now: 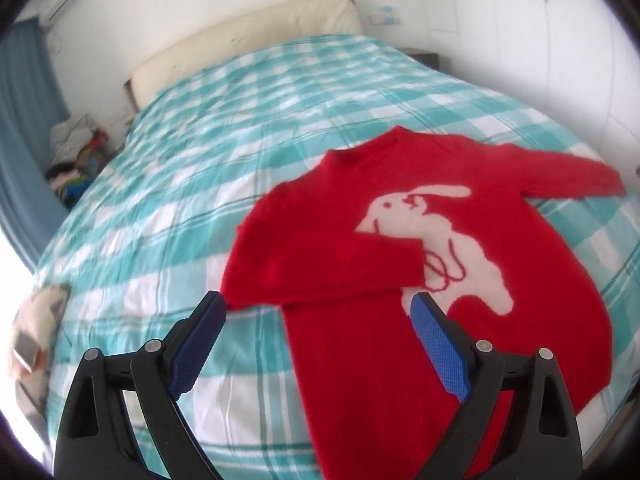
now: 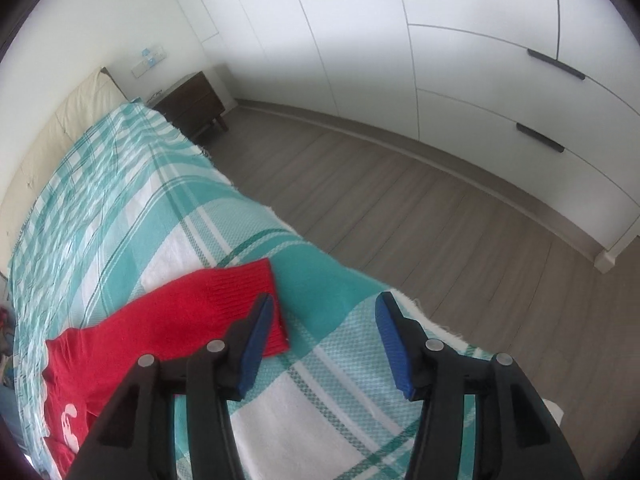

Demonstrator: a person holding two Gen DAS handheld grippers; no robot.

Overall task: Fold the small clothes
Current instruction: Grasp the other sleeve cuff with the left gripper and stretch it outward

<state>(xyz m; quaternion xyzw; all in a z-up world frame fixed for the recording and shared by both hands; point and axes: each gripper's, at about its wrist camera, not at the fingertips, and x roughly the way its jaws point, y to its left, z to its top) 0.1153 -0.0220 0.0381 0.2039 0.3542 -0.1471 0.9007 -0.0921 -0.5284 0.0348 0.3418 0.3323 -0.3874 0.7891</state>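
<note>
Right wrist view shows my right gripper (image 2: 324, 312) wide open and empty beside the red knitted sweater's (image 1: 400, 280) outstretched sleeve cuff (image 2: 244, 284) on the teal-checked bed (image 2: 320, 280), the left gripper (image 1: 316, 312) equally open, so I could pinch bedspread.

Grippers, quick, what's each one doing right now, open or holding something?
Left gripper: open, holding nothing, above the red sweater.
Right gripper: open, empty, beside the sweater's sleeve.

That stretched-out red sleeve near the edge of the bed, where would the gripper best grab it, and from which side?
Probably at the ribbed cuff, the free end of the red sweater. It lies flat on the checked bedspread right beside the open right gripper, whose left finger is already over it. Coming down from above and pinching the cuff's edge would let the sleeve fold inward over the body.
</note>
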